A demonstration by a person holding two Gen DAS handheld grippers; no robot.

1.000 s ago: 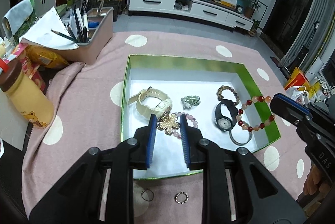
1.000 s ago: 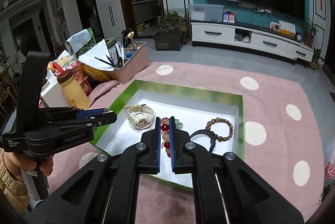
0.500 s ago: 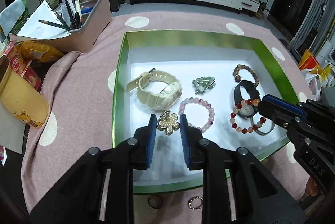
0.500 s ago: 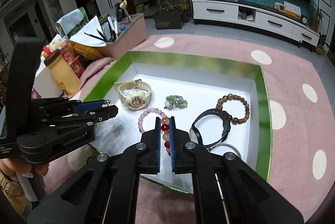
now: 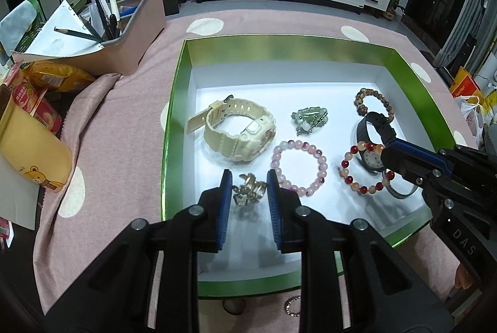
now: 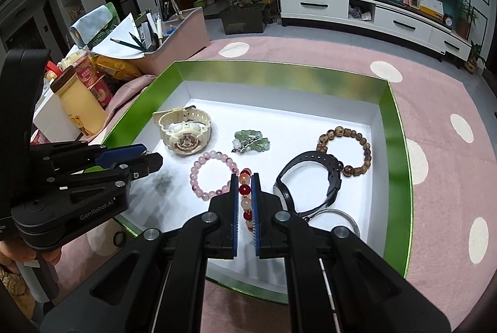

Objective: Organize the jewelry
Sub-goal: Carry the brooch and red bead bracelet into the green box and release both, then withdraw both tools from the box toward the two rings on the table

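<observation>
A green box [image 5: 174, 115] with a white floor holds a cream watch [image 5: 239, 131], a pink bead bracelet [image 5: 298, 168], a green jade piece [image 5: 309, 118], a brown bead bracelet [image 5: 372, 103], a black watch [image 5: 369, 131] and a silver bangle [image 6: 338, 218]. My left gripper [image 5: 248, 177] is shut on a gold flower brooch [image 5: 248, 194], low over the box's near left floor. My right gripper [image 6: 244, 177] is shut on a red and orange bead bracelet [image 6: 245, 190]. That bracelet [image 5: 351, 177] hangs beside the black watch.
Two small rings [image 5: 292, 306] lie on the pink dotted cloth [image 5: 124, 131] in front of the box. A pen organizer [image 5: 136, 31], snack packets [image 5: 56, 78] and a yellow bottle [image 5: 31, 146] crowd the left side. A hand [image 6: 18, 252] holds the left gripper.
Both grippers have sunk into the box with the brooch and the red bead bracelet still held. The box floor and the jewelry look closer now.
</observation>
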